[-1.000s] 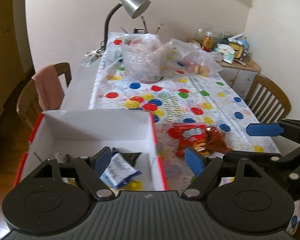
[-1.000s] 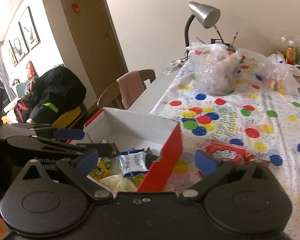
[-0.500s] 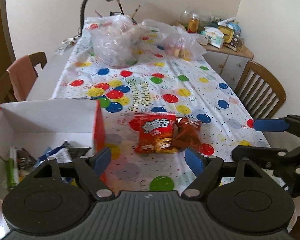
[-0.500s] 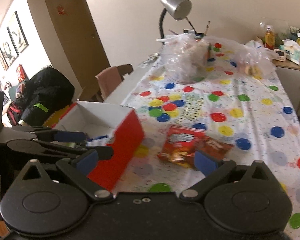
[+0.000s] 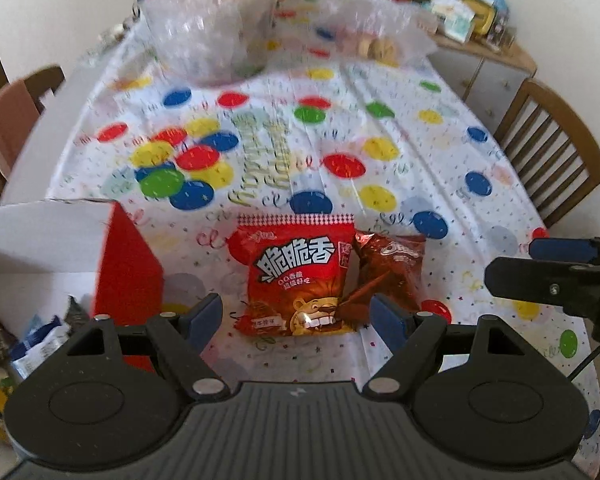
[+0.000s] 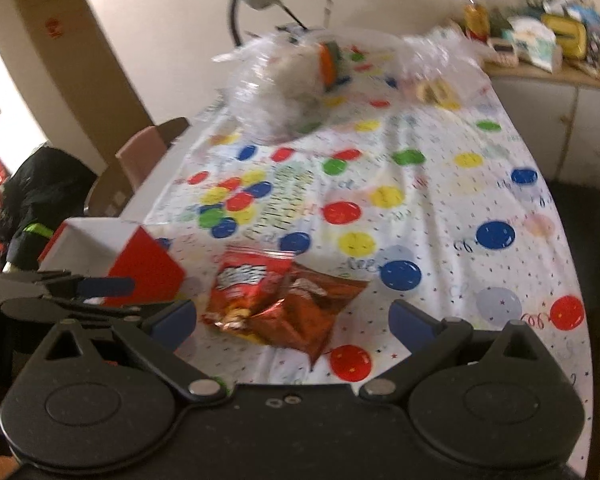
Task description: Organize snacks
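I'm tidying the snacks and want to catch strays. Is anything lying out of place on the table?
Yes. Two packets lie loose on the spotted tablecloth outside the red and white cardboard box: a red snack bag with a lion on it and, overlapping its right edge, a crumpled brown foil packet. Other packets already sit inside the box.

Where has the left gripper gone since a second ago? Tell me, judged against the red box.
Yes. The left gripper has shifted right, off the red box, and now frames the red snack bag, jaws open.
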The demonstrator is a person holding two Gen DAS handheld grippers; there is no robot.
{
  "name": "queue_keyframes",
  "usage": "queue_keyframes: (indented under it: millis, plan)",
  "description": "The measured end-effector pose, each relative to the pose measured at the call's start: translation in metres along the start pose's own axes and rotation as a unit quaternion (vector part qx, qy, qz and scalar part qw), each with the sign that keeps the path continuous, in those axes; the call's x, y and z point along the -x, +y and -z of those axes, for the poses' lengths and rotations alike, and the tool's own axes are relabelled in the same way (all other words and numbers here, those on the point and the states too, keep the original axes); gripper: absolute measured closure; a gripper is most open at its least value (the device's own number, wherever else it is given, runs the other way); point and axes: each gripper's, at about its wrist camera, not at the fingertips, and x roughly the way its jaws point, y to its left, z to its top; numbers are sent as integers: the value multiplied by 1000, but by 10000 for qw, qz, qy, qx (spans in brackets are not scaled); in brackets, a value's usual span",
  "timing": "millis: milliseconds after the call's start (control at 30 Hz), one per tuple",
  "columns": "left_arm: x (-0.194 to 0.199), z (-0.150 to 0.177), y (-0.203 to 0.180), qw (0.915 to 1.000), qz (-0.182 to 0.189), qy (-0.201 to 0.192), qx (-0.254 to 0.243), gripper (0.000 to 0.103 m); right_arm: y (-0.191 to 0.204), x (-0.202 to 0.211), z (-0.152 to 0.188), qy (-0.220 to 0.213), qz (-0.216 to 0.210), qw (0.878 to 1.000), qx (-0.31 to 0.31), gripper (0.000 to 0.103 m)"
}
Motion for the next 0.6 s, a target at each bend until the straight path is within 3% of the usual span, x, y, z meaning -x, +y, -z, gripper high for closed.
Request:
queue_keyframes:
  millis: [200,433,600]
  plan:
    - [-37,-16,3,9988,74,489,49,22,-21,-41,-12,490,-8,9958,-775,1]
    - [-63,-26,8,9972,80,732,138,22,-33,-81,-16,913,-6,9839,-1540,3]
    - [-77,-26,7,9964,53,844,100,22,-30,-103,-19,1081,90,9788,-1737,6]
